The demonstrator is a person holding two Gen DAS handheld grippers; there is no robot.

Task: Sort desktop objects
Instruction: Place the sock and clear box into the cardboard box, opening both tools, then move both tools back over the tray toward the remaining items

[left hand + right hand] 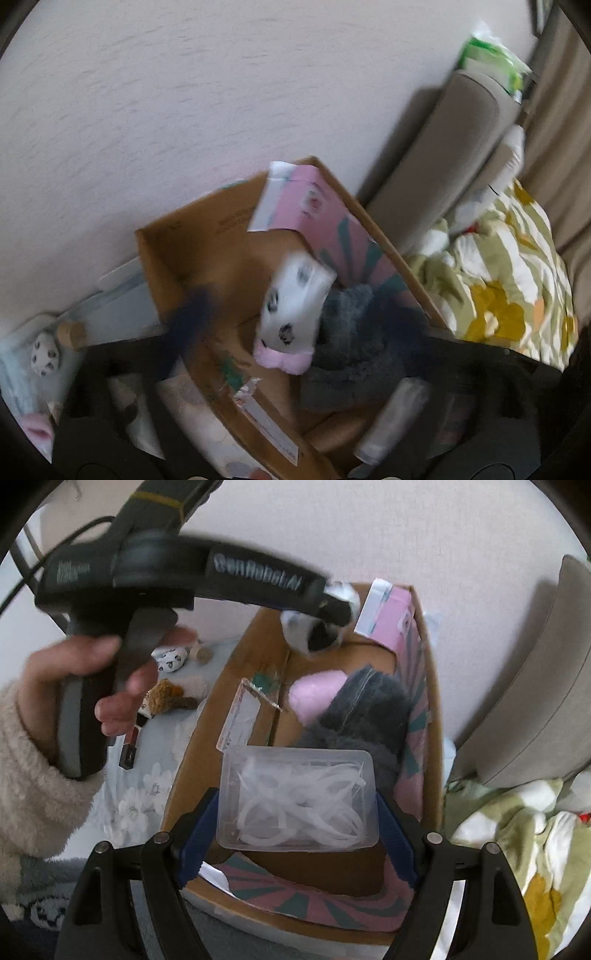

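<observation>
From the left wrist we've got the left gripper (291, 314) over the cardboard box (192, 251), fingers spread wide; the white spotted sock (295, 306) sits between them, above the grey fuzzy sock (347, 350); touching or not, we can't tell. On the right wrist, our right gripper (297, 812) is clamped on the clear plastic container (299, 797) over the box's near end, left hand (74, 679) alongside.
</observation>
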